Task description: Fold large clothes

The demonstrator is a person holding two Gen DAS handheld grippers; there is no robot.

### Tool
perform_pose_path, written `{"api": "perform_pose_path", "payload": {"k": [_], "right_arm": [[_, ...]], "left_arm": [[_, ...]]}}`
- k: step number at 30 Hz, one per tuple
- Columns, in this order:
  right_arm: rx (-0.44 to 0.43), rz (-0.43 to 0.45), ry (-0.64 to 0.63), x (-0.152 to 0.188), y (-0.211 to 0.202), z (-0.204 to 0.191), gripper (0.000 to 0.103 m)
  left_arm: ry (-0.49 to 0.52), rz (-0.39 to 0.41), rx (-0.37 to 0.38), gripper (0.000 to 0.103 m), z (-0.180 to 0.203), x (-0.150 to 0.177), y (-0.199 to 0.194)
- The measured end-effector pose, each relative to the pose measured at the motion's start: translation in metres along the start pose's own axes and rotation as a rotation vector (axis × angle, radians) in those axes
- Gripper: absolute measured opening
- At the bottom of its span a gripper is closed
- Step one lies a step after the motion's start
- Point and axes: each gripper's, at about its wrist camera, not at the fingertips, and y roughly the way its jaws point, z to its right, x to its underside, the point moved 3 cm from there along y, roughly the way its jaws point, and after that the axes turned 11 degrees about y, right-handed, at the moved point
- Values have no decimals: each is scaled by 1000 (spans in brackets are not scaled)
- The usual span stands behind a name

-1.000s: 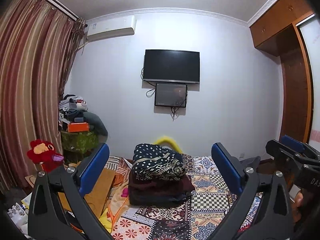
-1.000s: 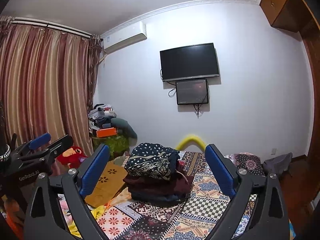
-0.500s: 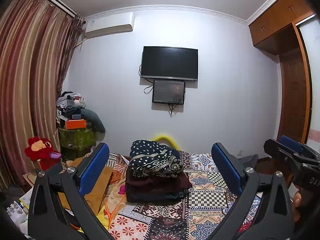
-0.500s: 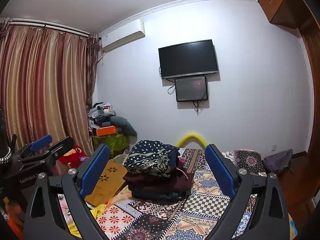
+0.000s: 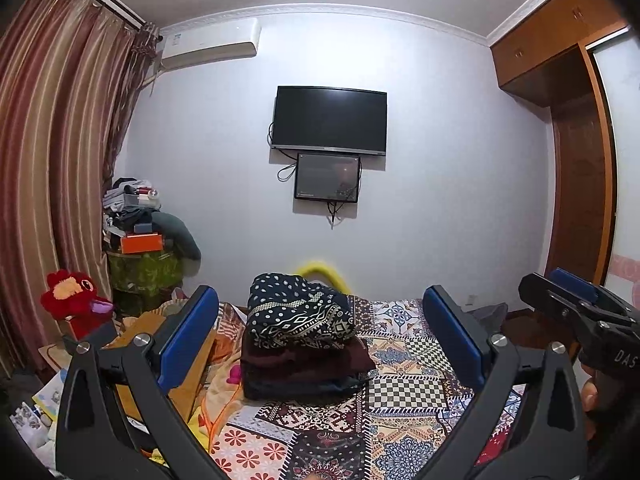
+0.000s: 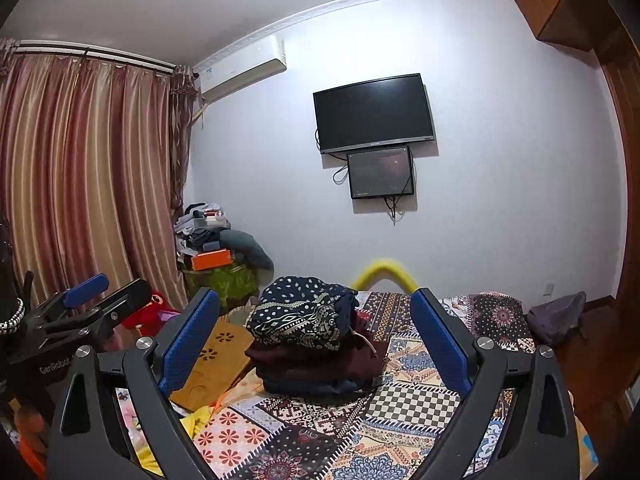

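Folded stack on the bed, both grippers idle above it.

The left gripper [image 5: 320, 332] and right gripper [image 6: 316, 332] hang with fingers spread wide, holding nothing. A neat stack [image 5: 302, 344] of folded clothes sits mid-bed [image 5: 404, 392], patterned piece on top. By the look of it, those pieces are done; a loose dark garment [image 6: 556, 316] at the bed's far right may remain.

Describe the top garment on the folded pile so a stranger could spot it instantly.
Find the patchwork bedspread; a stack of folded clothes sits in its middle. The top garment is navy with white dots and zigzag bands, unlike the plain maroon and dark layers beneath.
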Motion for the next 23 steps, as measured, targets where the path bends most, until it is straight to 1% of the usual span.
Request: {"api": "perform_pose_path", "payload": {"k": [15, 23], "right_arm": [[5, -7, 7, 1, 2, 0, 95], [8, -14, 7, 2, 3, 0, 95]], "left_arm": [[-4, -9, 4, 103, 0, 3, 2], [12, -16, 8, 103, 5, 6, 3]]}}
